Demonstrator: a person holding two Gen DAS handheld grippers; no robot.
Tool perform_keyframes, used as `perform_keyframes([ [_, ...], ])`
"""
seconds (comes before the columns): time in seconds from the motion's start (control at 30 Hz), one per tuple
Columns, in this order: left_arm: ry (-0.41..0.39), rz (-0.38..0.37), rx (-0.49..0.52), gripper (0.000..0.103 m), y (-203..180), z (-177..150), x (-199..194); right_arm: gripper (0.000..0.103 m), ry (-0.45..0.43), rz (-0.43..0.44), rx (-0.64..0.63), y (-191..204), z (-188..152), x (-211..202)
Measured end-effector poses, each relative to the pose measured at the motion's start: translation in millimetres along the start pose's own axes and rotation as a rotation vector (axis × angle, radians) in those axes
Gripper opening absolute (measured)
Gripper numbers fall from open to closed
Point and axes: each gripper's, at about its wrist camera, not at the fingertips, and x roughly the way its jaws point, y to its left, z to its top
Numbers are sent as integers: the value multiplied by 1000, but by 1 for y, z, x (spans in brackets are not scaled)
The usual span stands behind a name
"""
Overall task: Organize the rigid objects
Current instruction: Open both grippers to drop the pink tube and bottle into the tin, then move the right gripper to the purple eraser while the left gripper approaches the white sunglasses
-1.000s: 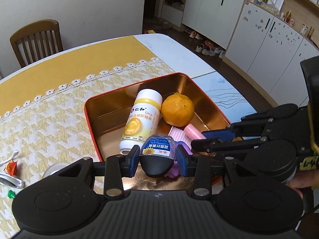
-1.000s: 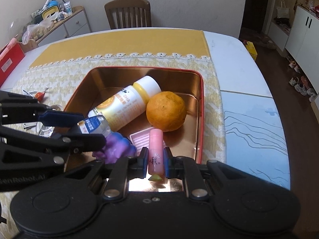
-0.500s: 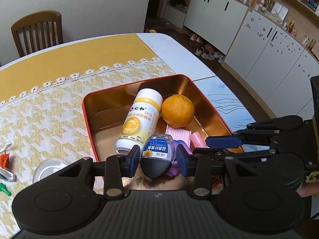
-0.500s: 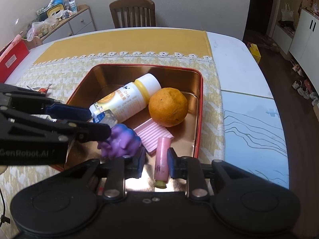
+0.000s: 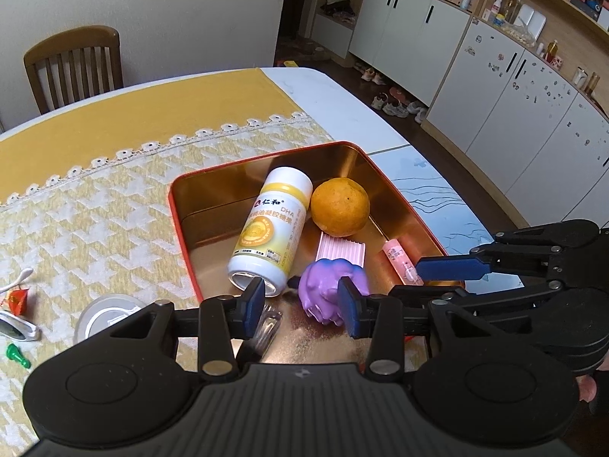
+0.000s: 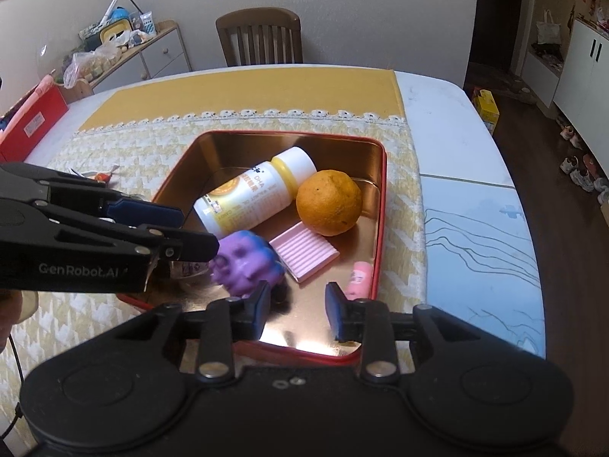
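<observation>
- Inside one glossy metal tin [image 5: 182,205]: one smooth bottle [image 5: 272,224], one dimpled orange [image 5: 340,206], one ribbed pink tray [image 6: 304,253], one lumpy purple toy [image 6: 247,262], one pink tube [image 5: 401,261].
- Left gripper [image 5: 300,302] gapes empty; right gripper [image 6: 297,314] is opening, empty.

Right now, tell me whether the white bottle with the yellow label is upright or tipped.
Tipped: the white bottle lies on its side in the red-rimmed tin, against the orange.

A white counter [image 6: 449,122] carries a yellow lace-trimmed tablecloth [image 5: 114,198], on which rest a red-rimmed tin tray [image 6: 381,205] and a round lid [image 5: 102,314].
</observation>
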Motion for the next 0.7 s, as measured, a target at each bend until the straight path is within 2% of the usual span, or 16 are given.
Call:
perform_keyframes([
  [0.2,-43,10,46,41,-1,-4,-21,41,-26,9,39,6,-1,-13],
  [0.33,-80,2,71,52,2,-9,-39,48,-57,12,55,14,0,-24],
  [0.5,-122,11,101,53,12,-16,-58,56,-86,7,66,30,-1,-30],
  [0.7,-164,11,114,60,34,-27,-83,68,-124,9,59,60,-4,-39],
])
